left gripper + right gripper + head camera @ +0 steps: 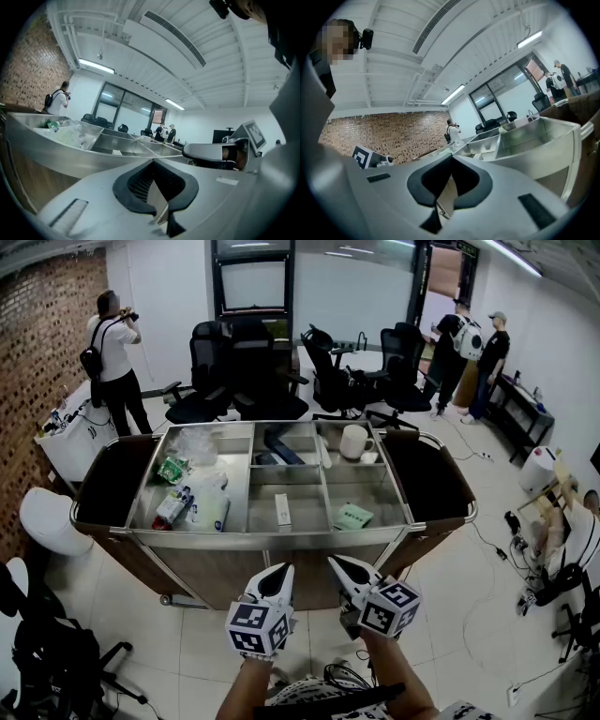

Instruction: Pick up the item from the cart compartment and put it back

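Observation:
The steel cart [272, 539] stands in front of me with several open compartments. The left one holds a white bag [208, 505], a green snack pack [172, 469] and clear plastic wrap [197, 444]. A small white box [282, 509] lies in the middle one. A green packet [353, 516] and a white mug [354, 441] are on the right. My left gripper [280, 572] and right gripper [338, 564] hover side by side below the cart's near rim. Both are shut and empty, and they point up at the cart. The left gripper [153, 161] and the right gripper [451, 159] each show their jaws meeting.
Black office chairs [253, 371] crowd behind the cart. One person [114, 357] stands by the brick wall at the left and two people [473, 348] at the back right. A white stool [52, 519] sits at the left. Cables [497, 549] run over the floor at the right.

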